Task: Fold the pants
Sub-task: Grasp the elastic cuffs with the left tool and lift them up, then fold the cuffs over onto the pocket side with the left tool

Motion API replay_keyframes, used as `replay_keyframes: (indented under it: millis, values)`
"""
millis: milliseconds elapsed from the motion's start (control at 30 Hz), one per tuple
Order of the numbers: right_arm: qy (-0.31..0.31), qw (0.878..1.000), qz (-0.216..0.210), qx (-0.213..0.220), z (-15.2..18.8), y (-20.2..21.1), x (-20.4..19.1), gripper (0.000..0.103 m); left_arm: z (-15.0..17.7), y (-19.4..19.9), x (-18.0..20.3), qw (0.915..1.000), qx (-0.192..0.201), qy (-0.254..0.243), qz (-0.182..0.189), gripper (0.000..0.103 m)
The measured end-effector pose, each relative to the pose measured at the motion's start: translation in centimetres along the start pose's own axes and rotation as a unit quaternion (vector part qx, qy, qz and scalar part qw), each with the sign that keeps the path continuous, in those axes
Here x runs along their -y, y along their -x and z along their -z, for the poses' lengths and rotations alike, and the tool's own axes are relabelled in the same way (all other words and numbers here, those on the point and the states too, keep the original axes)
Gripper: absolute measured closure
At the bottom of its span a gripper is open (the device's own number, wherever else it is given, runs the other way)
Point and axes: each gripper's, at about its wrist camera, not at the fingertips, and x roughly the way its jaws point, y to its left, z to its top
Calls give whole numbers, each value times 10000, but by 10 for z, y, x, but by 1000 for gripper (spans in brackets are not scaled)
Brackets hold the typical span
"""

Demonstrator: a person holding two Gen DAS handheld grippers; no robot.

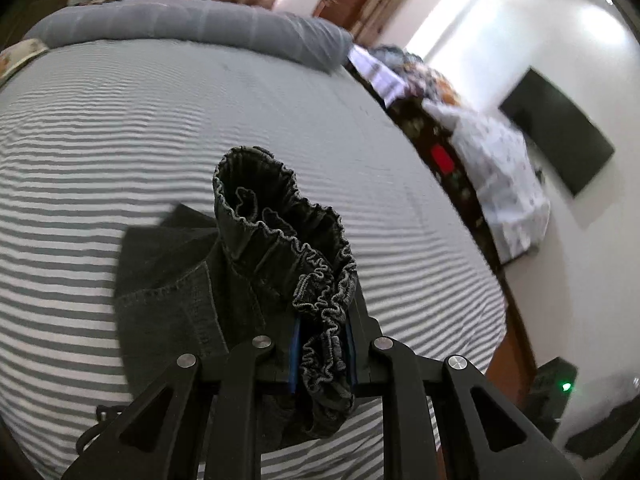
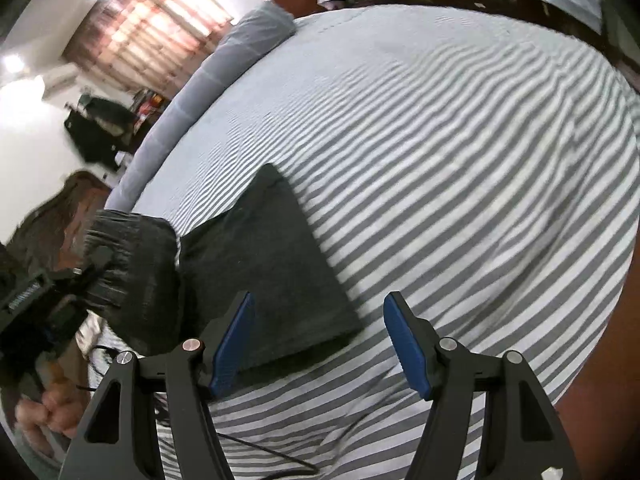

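Dark grey denim pants (image 1: 180, 296) lie partly folded on the striped bed. My left gripper (image 1: 322, 344) is shut on the gathered elastic waistband (image 1: 280, 232) and holds it lifted above the rest of the fabric. In the right wrist view the pants (image 2: 276, 272) form a flat folded slab, with the raised waistband end (image 2: 136, 264) at the left, held by the left gripper (image 2: 52, 296). My right gripper (image 2: 318, 344) is open and empty, just above the near edge of the folded pants.
The bed sheet (image 1: 280, 120) is grey and white striped. A grey bolster (image 1: 192, 20) lies along the far edge. A side surface with piled clothes (image 1: 492, 152) stands to the right. A thin black cable (image 2: 260, 448) lies on the sheet near me.
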Motion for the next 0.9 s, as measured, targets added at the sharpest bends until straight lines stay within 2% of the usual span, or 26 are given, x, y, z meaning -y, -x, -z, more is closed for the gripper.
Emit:
replay_keyframes:
  millis: [167,267,400,533,667,700,767,900]
  values:
    - [-388,9992,-45,-42,-2,-5,28,38,18,-47,32,9982,-387,-415,-190,86]
    - [-531,9986,-35,-57,-2,-9,38,38,26,-67,35,9967,-538,-512,-335,85]
    - [-628,9979,-7,-130,-1,-17,46,38,29,-84,35,9950,-801,-484,-352,81]
    - [-576,9982,42,-158,-2,-21,48,38,34,-77,38,9943,-828,-623,-233,74]
    - [-414,9991,24,-116,-5,-21,38,38,40,-51,27,9948,-835,-574,-11,61]
    - [-333,9994,24,-102,-5,-21,34,38,42,-44,24,9952,-795,-579,12,61]
    - [-61,10000,17,-62,-5,-19,20,37,48,-27,12,9954,-696,-657,-104,58]
    - [517,9980,-357,-106,-3,-22,-21,40,59,-12,-16,9941,-672,-654,-552,57]
